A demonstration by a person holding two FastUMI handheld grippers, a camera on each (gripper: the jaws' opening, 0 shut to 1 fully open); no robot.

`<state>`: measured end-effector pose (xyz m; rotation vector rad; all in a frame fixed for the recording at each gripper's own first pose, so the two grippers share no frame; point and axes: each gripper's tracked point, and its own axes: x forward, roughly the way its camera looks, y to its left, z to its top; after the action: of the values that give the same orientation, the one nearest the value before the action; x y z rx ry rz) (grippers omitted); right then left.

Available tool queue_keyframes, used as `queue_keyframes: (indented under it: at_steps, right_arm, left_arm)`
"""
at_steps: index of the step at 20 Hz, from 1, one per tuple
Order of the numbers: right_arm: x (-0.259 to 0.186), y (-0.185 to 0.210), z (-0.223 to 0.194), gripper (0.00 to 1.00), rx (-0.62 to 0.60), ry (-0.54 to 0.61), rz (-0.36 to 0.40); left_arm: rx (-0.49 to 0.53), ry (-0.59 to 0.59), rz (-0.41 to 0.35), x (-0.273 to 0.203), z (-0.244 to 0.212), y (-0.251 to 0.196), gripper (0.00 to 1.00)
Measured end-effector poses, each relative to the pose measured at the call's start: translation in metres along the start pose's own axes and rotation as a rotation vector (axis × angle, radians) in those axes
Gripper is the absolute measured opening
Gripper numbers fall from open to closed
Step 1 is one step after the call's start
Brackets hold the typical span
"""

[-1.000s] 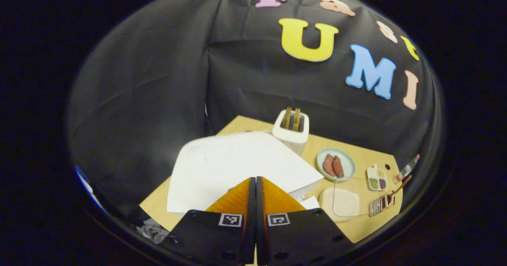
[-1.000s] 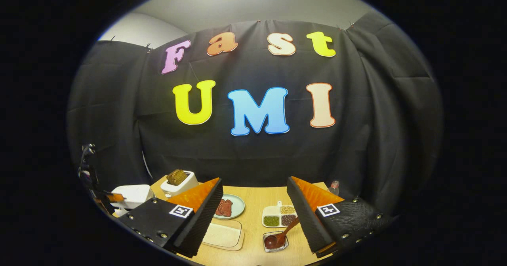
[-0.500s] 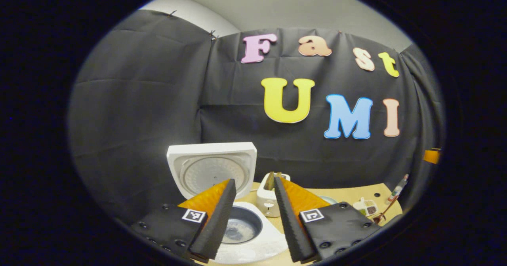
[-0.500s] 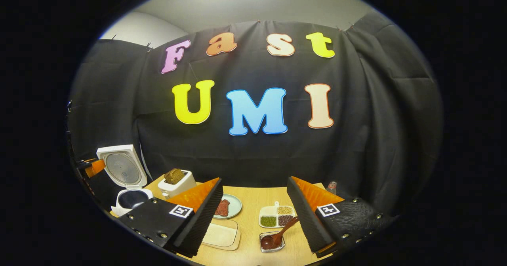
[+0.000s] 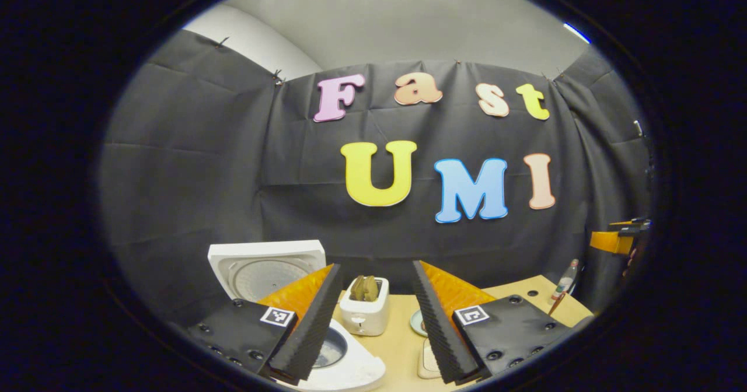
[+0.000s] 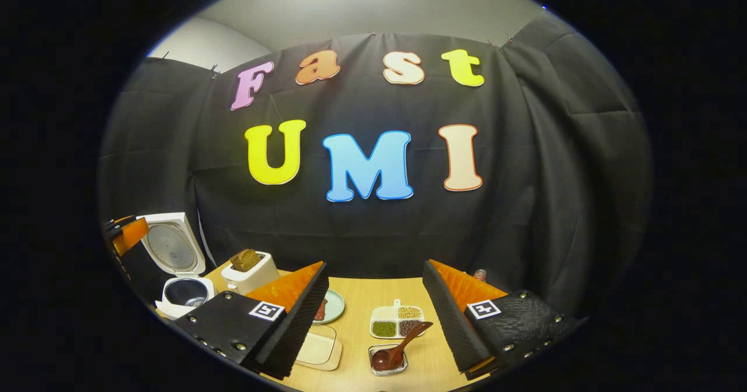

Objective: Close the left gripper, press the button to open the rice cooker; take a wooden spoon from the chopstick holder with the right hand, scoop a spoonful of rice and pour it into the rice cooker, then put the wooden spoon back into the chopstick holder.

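Observation:
The white rice cooker [image 5: 350, 371] stands with its lid [image 5: 265, 266] raised, its inner pot partly hidden behind my left finger. My left gripper [image 5: 375, 263] is open and empty, hanging just in front of and above the cooker. In the right gripper view the cooker [image 6: 185, 293] sits at the far left with the left gripper [image 6: 125, 234] beside its lid. The wooden spoon [image 6: 402, 345] leans in a small clear holder [image 6: 386, 361] near the table's front. My right gripper [image 6: 374, 263] is open and empty above it, with the spoon showing low between its fingers.
A white toaster [image 6: 248, 269] with bread stands behind the cooker. A plate with meat [image 6: 332, 307], a divided dish of beans [image 6: 400, 321] and a shallow tray of rice [image 6: 318, 348] lie on the wooden table [image 6: 362, 290]. A small bottle [image 6: 480, 274] stands at the back right.
My left gripper went from shut to open and drew back and up from the cooker. The cooker's lid swung up. My right gripper shifted only slightly.

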<state>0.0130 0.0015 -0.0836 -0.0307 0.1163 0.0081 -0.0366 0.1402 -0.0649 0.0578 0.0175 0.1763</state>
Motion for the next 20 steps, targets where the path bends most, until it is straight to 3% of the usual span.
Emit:
queue_keyframes:
  at_steps: [2, 8, 13, 15, 16, 19, 20]
  right_arm:
    - [0.010, -0.017, -0.009, 0.98, 0.009, -0.001, -0.025]
    - [0.040, -0.064, -0.072, 0.99, 0.027, 0.071, -0.076]
    - [0.072, -0.085, -0.145, 0.99, 0.075, 0.207, -0.101]
    - [0.081, -0.085, -0.164, 0.99, 0.112, 0.242, -0.099]
    - [0.086, -0.088, -0.174, 0.99, 0.123, 0.260, -0.110]
    - [0.101, -0.087, -0.207, 1.00, 0.135, 0.318, -0.102]
    - [0.106, -0.086, -0.218, 1.00, 0.139, 0.341, -0.094]
  left_arm:
    - [0.014, 0.002, -0.017, 0.001, -0.002, -0.013, 0.84]
    - [0.040, -0.015, -0.032, 0.000, 0.005, -0.031, 0.92]
    - [0.017, -0.003, -0.046, -0.002, -0.006, -0.044, 1.00]
    - [0.008, 0.003, -0.036, -0.003, -0.011, -0.044, 0.92]
    - [0.009, 0.013, -0.031, -0.001, -0.016, -0.045, 0.99]
    - [0.011, 0.040, -0.034, 0.003, -0.024, -0.052, 0.99]
    - [0.019, 0.042, -0.032, 0.005, -0.025, -0.052, 0.92]
